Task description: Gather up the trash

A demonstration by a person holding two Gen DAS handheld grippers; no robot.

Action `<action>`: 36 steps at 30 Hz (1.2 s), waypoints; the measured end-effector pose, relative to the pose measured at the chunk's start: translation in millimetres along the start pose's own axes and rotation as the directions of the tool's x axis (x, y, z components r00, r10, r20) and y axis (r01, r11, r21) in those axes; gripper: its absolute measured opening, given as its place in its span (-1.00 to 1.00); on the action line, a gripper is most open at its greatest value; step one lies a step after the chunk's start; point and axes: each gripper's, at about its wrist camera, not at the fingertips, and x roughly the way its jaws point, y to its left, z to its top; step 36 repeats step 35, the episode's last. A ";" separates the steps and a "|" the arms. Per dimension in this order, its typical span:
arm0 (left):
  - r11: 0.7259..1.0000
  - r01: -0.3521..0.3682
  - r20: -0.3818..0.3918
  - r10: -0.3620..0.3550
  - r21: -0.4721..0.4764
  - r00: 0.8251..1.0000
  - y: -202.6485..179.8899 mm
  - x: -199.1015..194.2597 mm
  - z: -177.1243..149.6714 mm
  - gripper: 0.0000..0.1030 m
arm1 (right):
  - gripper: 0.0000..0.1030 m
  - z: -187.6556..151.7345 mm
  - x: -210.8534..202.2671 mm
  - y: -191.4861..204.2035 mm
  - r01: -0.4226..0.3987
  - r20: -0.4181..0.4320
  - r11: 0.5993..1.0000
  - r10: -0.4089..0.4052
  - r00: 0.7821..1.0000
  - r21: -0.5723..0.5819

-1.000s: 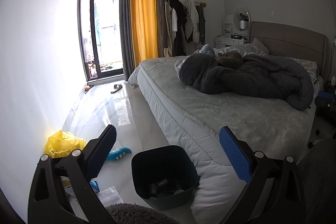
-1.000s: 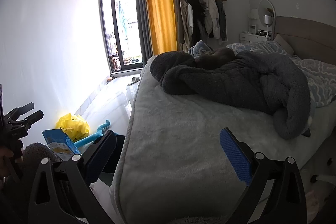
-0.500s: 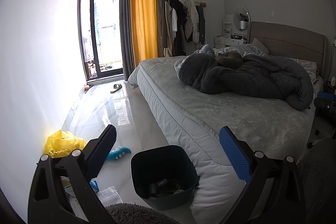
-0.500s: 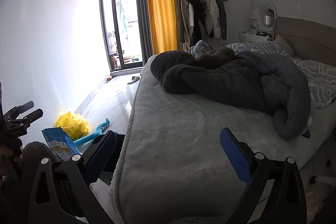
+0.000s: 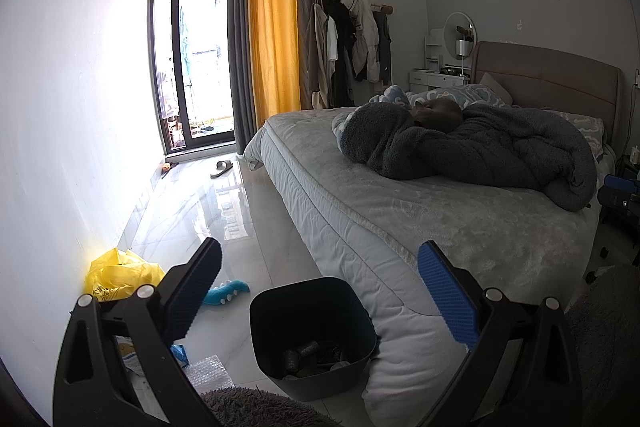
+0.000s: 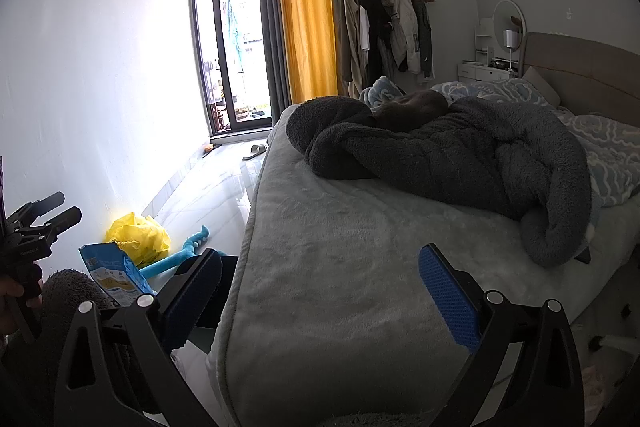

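Bedroom floor beside the bed (image 5: pixel 460 227), with the dark bin (image 5: pixel 312 331) as landmark. The left hand-held gripper (image 5: pixel 318 291) is hovering above the bin with its blue-padded jaws spread wide and nothing between them, probably because it is being lined up on the floor litter before a reach. The right hand-held gripper (image 6: pixel 320 293) is hanging over the corner of the bed, jaws likewise spread and gripping nothing; it is likely waiting clear of the work so the other arm has room.

The bin is standing upright on the floor, touching the overhanging bed cover, and dark scraps are already lying in its bottom, so collection appears to be under way. To the left of the bin, toward the wall, the remaining trash is lying: a crumpled yellow plastic bag (image 5: pixel 120 275) against the wall, a blue snack packet (image 6: pixel 114 279) nearer the camera, and a sheet of bubble wrap (image 5: pixel 208 375) just beside the bin's base. A teal toy (image 5: pixel 226 291) is lying between the yellow bag and the bin; whether it counts as trash cannot be told.

The light, crushable pieces are sitting low, so the next move will probably call for a downward reach to the left of the bin
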 end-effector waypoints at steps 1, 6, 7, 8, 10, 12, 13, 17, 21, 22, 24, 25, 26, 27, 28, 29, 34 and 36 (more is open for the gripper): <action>1.000 0.000 0.000 0.000 0.000 1.000 -0.1 -0.2 0.0 0.94 | 0.94 0.0 -0.1 -0.1 0.000 0.000 1.000 0.000 1.000 0.000; 1.000 -0.001 0.000 0.001 0.001 1.000 -0.3 -0.1 0.0 0.94 | 0.94 0.1 0.0 -0.1 0.000 -0.001 1.000 0.000 1.000 0.000; 1.000 0.000 0.001 0.000 0.001 1.000 -0.4 -0.1 0.0 0.94 | 0.94 0.0 -0.4 -0.2 0.000 0.000 1.000 0.000 1.000 0.000; 1.000 0.000 0.001 0.000 0.001 1.000 -0.4 -0.1 0.0 0.94 | 0.94 0.2 0.0 0.0 0.000 0.000 1.000 0.000 1.000 0.000; 1.000 0.000 0.001 0.000 0.001 1.000 -0.3 -0.1 0.0 0.94 | 0.94 0.1 -0.2 -0.2 0.000 -0.001 1.000 0.000 1.000 -0.001; 1.000 0.000 0.002 0.000 0.001 1.000 -0.1 -0.4 0.0 0.94 | 0.94 -0.1 -0.8 -0.5 0.000 -0.001 1.000 0.000 1.000 -0.001; 1.000 0.000 0.001 0.000 0.002 1.000 -0.2 -0.3 0.0 0.94 | 0.94 0.3 0.0 0.1 0.000 -0.001 1.000 0.000 1.000 -0.001; 1.000 0.000 0.000 0.000 0.001 1.000 -0.1 -0.1 0.0 0.94 | 0.94 0.4 -0.1 0.3 0.001 -0.001 1.000 -0.001 1.000 -0.001; 1.000 0.000 0.000 0.000 0.002 1.000 0.0 -0.2 0.1 0.94 | 0.94 0.6 0.0 0.2 0.000 -0.002 1.000 0.000 1.000 -0.001; 1.000 0.000 0.000 0.000 0.002 1.000 0.0 -0.2 0.1 0.94 | 0.94 0.5 -0.2 0.0 0.000 -0.002 1.000 0.000 1.000 -0.001; 1.000 0.000 -0.001 0.000 0.001 1.000 0.1 -0.1 0.1 0.94 | 0.94 0.8 0.0 0.2 0.000 -0.001 1.000 0.000 1.000 -0.002; 1.000 0.000 -0.001 0.000 0.000 1.000 0.1 -0.1 0.1 0.94 | 0.94 0.7 -0.3 0.1 0.001 -0.002 1.000 -0.001 1.000 -0.002; 1.000 0.001 -0.002 -0.001 0.000 1.000 0.3 -0.4 0.1 0.94 | 0.94 0.8 0.0 0.3 0.001 -0.002 1.000 -0.001 1.000 -0.002; 1.000 -0.001 -0.002 0.001 0.001 1.000 0.1 -0.5 0.1 0.94 | 0.94 0.5 -0.7 -0.2 0.001 -0.002 1.000 -0.001 1.000 -0.002; 1.000 -0.002 -0.001 0.002 0.003 1.000 -0.6 -0.4 -0.2 0.94 | 0.94 1.2 0.1 -0.2 0.000 -0.003 1.000 0.000 1.000 -0.003; 1.000 -0.004 -0.001 0.004 0.006 1.000 -1.5 -0.6 -0.7 0.94 | 0.94 1.3 0.2 -0.1 0.000 -0.002 1.000 0.000 1.000 -0.003; 1.000 -0.010 -0.001 0.010 0.021 1.000 -7.3 -1.0 -2.6 0.94 | 0.94 1.5 0.1 -0.6 0.000 -0.002 1.000 0.000 1.000 -0.003; 1.000 -0.009 -0.001 0.009 0.020 1.000 -7.1 -0.6 -2.3 0.94 | 0.94 1.5 -0.2 -0.8 0.000 -0.003 1.000 0.000 1.000 -0.004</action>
